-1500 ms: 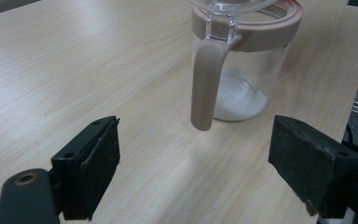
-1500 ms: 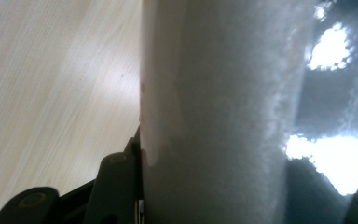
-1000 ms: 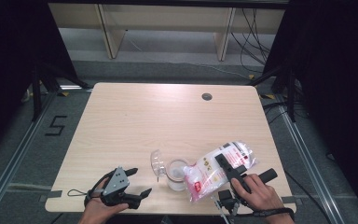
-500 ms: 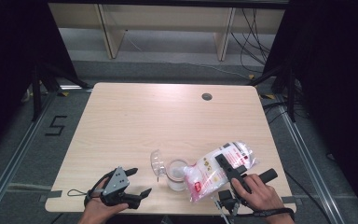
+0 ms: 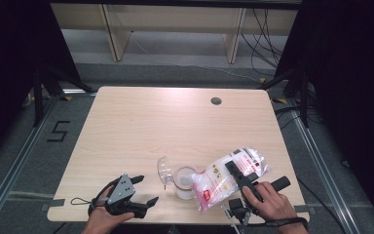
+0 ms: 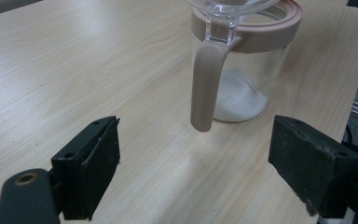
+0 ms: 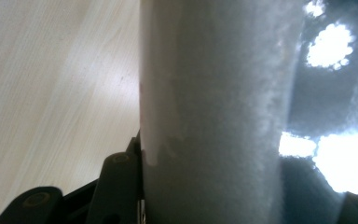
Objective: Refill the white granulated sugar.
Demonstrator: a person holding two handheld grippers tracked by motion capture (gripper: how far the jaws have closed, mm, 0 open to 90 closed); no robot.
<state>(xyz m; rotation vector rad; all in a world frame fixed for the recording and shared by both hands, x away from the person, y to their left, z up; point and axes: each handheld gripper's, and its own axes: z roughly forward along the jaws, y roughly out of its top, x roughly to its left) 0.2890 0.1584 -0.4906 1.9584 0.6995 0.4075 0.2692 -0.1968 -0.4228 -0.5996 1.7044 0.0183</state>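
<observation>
Closest to the person, the left gripper (image 5: pixel 135 202) rests low at the near edge of the surface (image 5: pixel 141 131), its jaws spread wide with nothing between them, pointed toward the jar but well short of it. To its right, the right gripper (image 5: pixel 237 176) has its jaws clamped around a plastic bag of white granules (image 5: pixel 226 176), which is tipped so its lower end hangs at the mouth of the clear jar (image 5: pixel 185 181). The jar stands upright near the front edge, between the two grippers, its hinged clear lid (image 5: pixel 164 168) flipped open to the left. From the left gripper view, a shallow heap of white granules (image 6: pixel 239 99) already lies at the jar's bottom, far below the pink rim (image 6: pixel 279 32), so I'd say the pouring is under way but early: most of the bag looks full. What seems left is filling further, setting the bag down and closing the lid. Beyond that, a small dark hole (image 5: pixel 216 101).
</observation>
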